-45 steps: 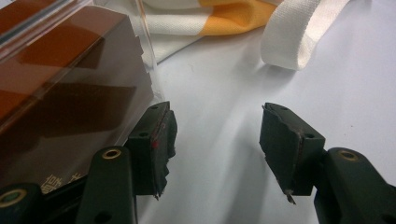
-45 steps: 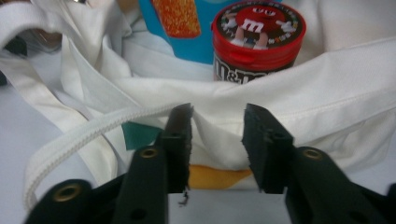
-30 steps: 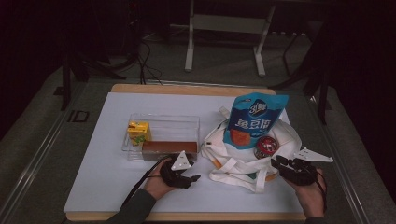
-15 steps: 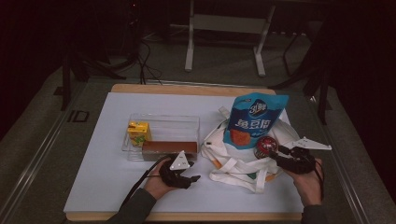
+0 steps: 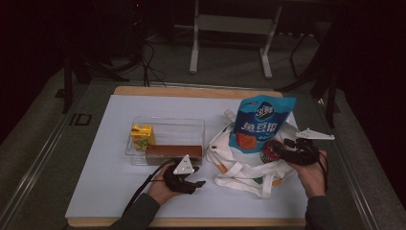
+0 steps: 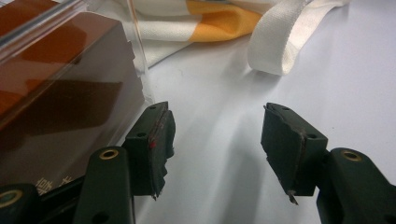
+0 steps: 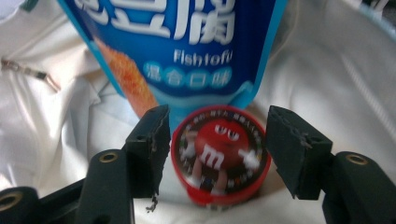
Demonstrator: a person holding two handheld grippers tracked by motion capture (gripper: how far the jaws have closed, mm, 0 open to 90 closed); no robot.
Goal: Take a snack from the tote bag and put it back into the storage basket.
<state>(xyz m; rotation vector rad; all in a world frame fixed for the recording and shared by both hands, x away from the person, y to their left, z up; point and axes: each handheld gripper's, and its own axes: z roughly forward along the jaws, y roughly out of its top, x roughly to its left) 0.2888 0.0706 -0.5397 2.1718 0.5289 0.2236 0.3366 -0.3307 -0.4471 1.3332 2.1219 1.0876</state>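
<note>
Reaching toward the white tote bag [image 5: 249,167], the right gripper [image 5: 286,149] has its jaws on either side of a red round candy tin [image 7: 220,156]. Its jaws have just been opening, and in the right gripper view a gap shows between each pad and the tin's rim, so the tin sits between them without being pinched. The tin lies on the bag's white cloth at the right of the desk [image 5: 95,182], just in front of the foot of an upright blue snack pouch [image 5: 258,123]. At the near middle, the left gripper [image 5: 196,181] rests low over the white desk surface, spread and holding nothing. Just beside its jaw in the left gripper view stands the wall of a clear plastic box [image 5: 167,125] containing a brown package [image 5: 173,152] and a yellow carton [image 5: 142,136].
</note>
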